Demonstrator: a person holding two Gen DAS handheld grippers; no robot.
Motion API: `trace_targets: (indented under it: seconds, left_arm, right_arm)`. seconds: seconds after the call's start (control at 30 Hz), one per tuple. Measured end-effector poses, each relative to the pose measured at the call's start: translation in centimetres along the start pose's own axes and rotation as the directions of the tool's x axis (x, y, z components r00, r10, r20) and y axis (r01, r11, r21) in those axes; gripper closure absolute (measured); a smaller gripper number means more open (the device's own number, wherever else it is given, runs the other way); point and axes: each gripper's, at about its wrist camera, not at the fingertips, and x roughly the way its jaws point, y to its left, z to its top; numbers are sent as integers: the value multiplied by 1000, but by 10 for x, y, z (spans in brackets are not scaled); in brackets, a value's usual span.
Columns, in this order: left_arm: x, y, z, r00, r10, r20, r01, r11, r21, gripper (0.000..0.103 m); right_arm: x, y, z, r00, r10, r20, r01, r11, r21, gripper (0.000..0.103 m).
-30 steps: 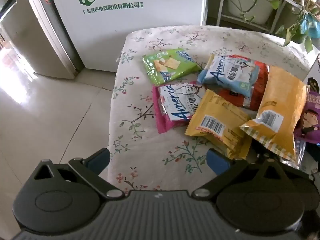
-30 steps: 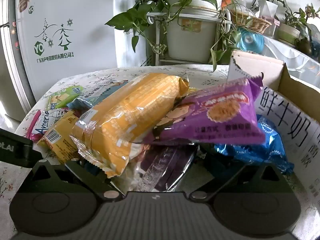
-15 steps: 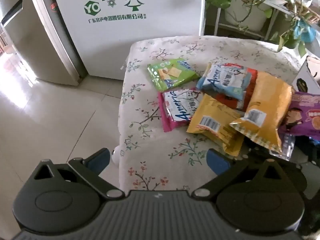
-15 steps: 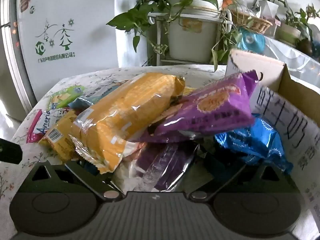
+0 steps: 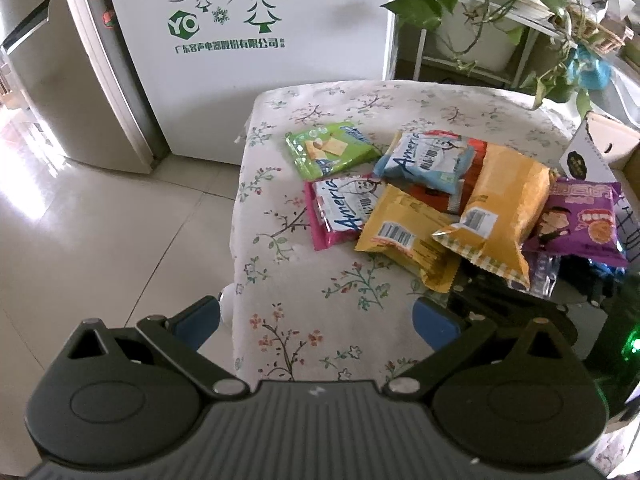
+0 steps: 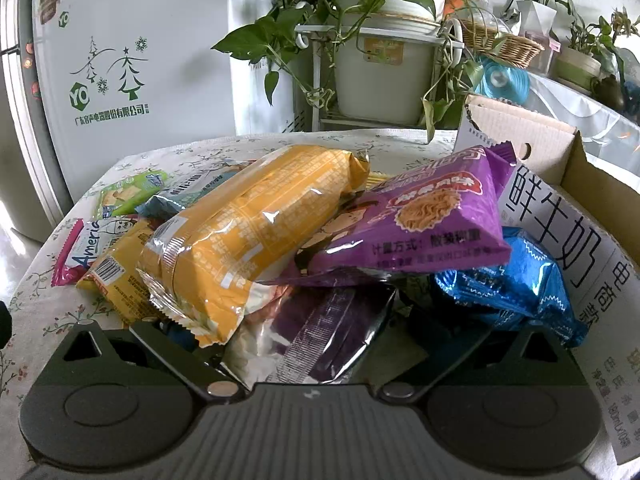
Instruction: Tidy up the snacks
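Snack packets lie heaped on a floral tablecloth (image 5: 320, 280). Seen from the left wrist, the big orange bag (image 5: 500, 216) rests at three o'clock across a yellow barcoded packet (image 5: 404, 236); a purple noodle packet (image 5: 576, 224) lies just beyond it at three o'clock. A pink packet (image 5: 340, 208), a pale blue packet (image 5: 424, 160) and a green cracker packet (image 5: 328, 152) spread toward twelve o'clock. A cardboard box (image 6: 568, 208) stands at three o'clock of the heap, with a blue foil bag (image 6: 504, 284) against its wall. The left gripper (image 5: 316, 320) hangs above the cloth's near edge, fingers spread wide, holding nothing. The right gripper (image 6: 320, 344) sits low under the heap; packets hide its fingertips, so its state is unclear. A white fridge (image 5: 256, 40) stands at twelve o'clock.
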Motion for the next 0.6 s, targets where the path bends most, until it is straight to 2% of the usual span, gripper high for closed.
trace_targets:
  seconds: [0.27,0.6]
  left_arm:
    - [-9,4,-2,1000,-14,12,15,1000,-15,1]
    - [-33,9,-1,997,-27,70,29,999,-25,1]
  right_arm:
    - [0,-1,0,1000,0,0,0,1000,0,0]
    - [0,0,0,1000,0,0,0,1000,0,0]
